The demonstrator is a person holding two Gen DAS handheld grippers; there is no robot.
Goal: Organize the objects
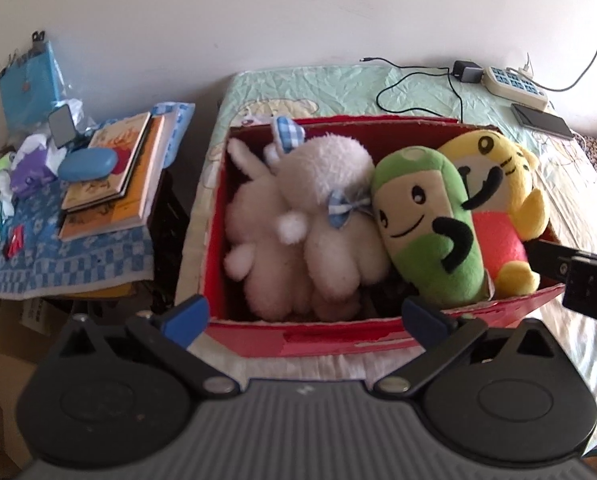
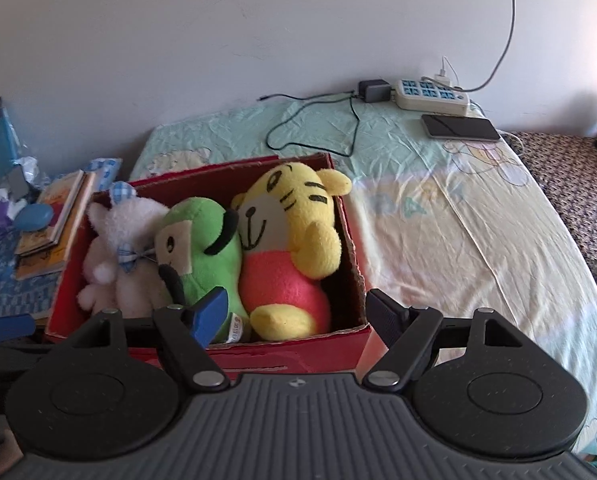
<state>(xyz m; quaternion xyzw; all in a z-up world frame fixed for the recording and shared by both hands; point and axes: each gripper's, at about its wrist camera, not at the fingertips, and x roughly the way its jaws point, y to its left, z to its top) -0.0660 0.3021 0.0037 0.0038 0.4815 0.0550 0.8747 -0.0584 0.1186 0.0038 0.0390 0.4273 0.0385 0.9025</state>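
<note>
Three plush toys (image 1: 426, 232) lie lengthwise, heads toward wall, in box (image 1: 298, 336).

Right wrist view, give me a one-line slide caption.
Open right gripper at the red box on the bed, packed with white, green and yellow tiger plush toys.

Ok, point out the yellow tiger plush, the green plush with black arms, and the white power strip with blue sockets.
yellow tiger plush (image 2: 288, 204), right wrist view, on its face.
green plush with black arms (image 1: 422, 216), left wrist view, on its face.
white power strip with blue sockets (image 2: 430, 94), right wrist view, on its socket face.
</note>
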